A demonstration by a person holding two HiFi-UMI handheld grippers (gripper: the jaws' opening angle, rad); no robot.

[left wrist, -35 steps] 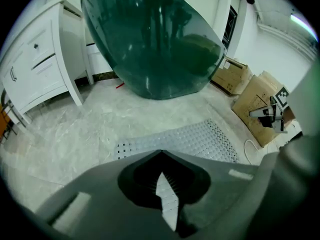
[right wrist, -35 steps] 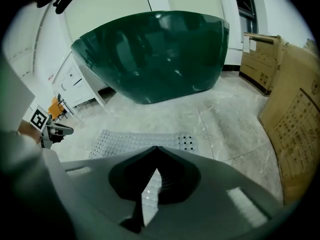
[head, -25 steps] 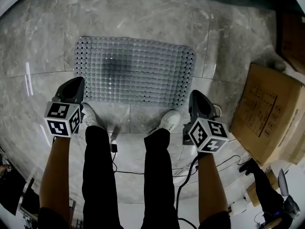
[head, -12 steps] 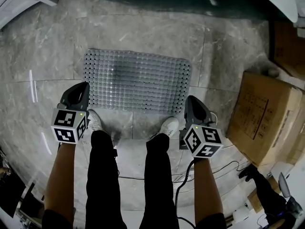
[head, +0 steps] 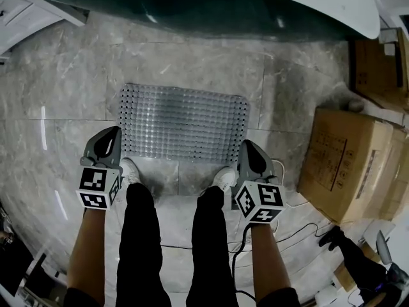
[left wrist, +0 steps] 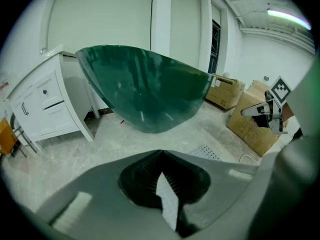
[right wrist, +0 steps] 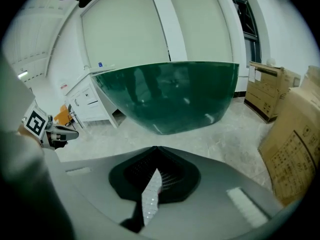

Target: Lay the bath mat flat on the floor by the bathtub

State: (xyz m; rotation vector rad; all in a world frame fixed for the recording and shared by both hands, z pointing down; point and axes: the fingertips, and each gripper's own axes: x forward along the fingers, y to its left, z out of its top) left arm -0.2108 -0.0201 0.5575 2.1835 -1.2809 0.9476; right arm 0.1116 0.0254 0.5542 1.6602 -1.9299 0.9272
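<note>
The translucent grey bath mat with rows of bumps lies spread on the marble floor in front of the dark green bathtub. My left gripper is at the mat's near left corner and my right gripper at its near right corner. In the left gripper view the jaws are shut with a pale sliver of mat pinched between them. In the right gripper view the jaws are shut on a bumpy strip of mat. The bathtub stands ahead of both.
Cardboard boxes stand at the right, close to the right gripper. A white cabinet stands left of the tub. The person's legs and white shoes are just behind the mat. A black cable trails on the floor.
The head view has tilted up, so the tub's white rim now shows and the mat sits lower in the picture. Both grippers stay at the mat's near corners.
</note>
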